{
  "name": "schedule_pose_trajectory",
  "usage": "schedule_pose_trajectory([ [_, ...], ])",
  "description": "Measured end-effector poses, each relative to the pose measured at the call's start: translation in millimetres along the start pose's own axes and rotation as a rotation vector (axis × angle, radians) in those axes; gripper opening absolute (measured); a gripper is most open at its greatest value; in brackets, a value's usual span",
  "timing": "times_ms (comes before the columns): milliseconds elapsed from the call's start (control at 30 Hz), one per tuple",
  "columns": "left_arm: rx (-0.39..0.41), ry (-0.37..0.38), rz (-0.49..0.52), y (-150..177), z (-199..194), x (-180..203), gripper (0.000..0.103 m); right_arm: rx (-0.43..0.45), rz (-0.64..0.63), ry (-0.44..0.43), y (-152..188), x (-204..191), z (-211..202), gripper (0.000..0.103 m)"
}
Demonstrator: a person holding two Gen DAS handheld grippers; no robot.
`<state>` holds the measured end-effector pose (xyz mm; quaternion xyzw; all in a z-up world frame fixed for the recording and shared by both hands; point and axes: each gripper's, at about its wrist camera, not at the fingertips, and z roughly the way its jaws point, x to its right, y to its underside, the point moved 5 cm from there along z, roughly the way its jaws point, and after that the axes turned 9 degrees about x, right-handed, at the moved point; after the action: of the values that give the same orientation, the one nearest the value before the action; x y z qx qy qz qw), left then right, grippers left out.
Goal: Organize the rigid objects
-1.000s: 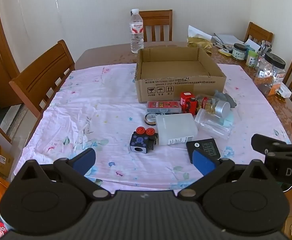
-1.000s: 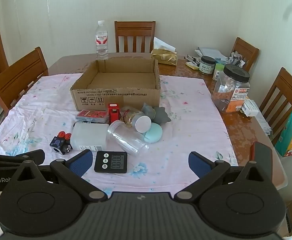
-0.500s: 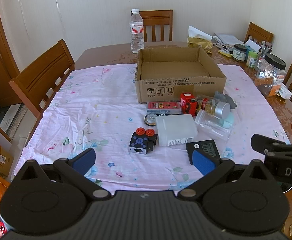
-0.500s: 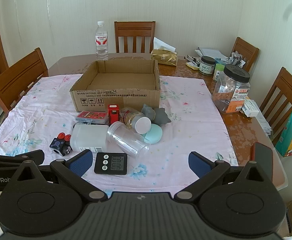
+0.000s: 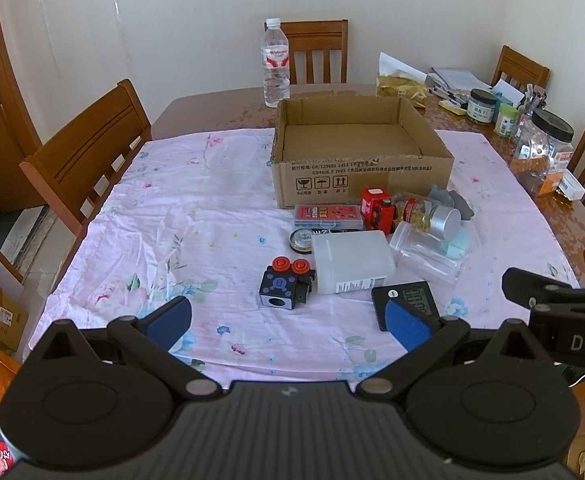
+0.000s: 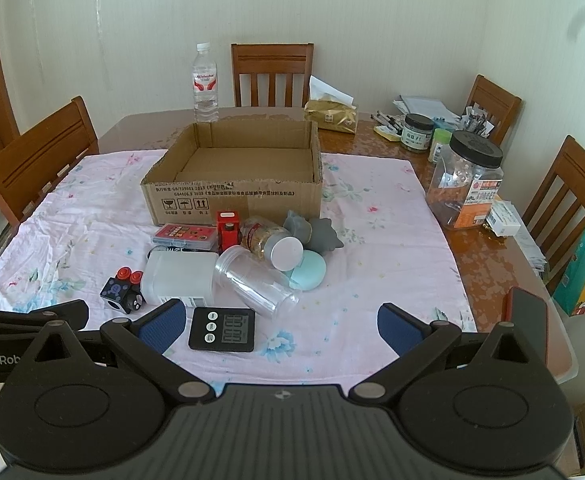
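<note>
On the pink flowered cloth (image 5: 180, 216) that covers the desk (image 6: 488, 248), an open cardboard box (image 5: 362, 172) stands with nothing visible inside. Just in front of the box lies a group of small things: a flat red case (image 5: 328, 216), a red toy truck (image 5: 377, 210), a jar with a silver lid (image 5: 432, 214) on its side, a clear plastic jar (image 6: 258, 282) also on its side, a white plastic bottle (image 5: 352, 266) lying flat, a round mint-green case (image 6: 310, 270) and a grey toy (image 6: 312, 232). A dark blue cube with two red buttons (image 5: 286, 286) sits just left of the white bottle. A black digital timer (image 6: 222, 329) lies nearest to the desk's front edge.

The left hand-held gripper (image 5: 288, 322) hangs above the near edge of the cloth, its jaws spread wide and holding nothing. The right hand-held gripper (image 6: 278, 326) is beside it, also spread wide and empty, with the timer between its blue pads (image 6: 162, 325). A water bottle (image 6: 204, 82) stands behind the box.
</note>
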<state>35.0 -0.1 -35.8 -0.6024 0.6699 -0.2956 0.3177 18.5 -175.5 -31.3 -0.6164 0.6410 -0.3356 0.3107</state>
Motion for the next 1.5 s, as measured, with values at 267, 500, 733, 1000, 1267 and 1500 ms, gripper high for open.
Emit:
schedule_pose_trajectory([
  [267, 0.004, -0.001, -0.002, -1.5, -1.3, 0.6, 0.103, 0.008, -0.004, 0.001, -1.1, 0.7, -2.3, 0.103],
  [500, 0.008, -0.003, -0.001, -5.2, -4.6, 0.3, 0.103, 0.012, 0.000, -0.001, -2.1, 2.4, -3.9, 0.103],
  [733, 0.007, -0.007, -0.001, -8.1, -7.4, 1.6, 0.102, 0.015, 0.002, -0.002, -2.7, 3.1, -4.5, 0.103],
  [1000, 0.010, -0.010, 0.001, -9.4, -8.7, 5.2, 0.102, 0.023, 0.004, -0.006, -4.8, 6.6, -6.1, 0.103],
  [1267, 0.011, -0.019, 0.007, -11.9, -8.2, 8.3, 0.102, 0.031, 0.013, -0.016, -8.7, 8.9, -5.2, 0.103],
  [1500, 0.009, -0.002, 0.029, -13.2, 0.0, 10.6, 0.102, 0.030, 0.027, -0.023, -7.6, 10.4, 0.5, 0.103],
])
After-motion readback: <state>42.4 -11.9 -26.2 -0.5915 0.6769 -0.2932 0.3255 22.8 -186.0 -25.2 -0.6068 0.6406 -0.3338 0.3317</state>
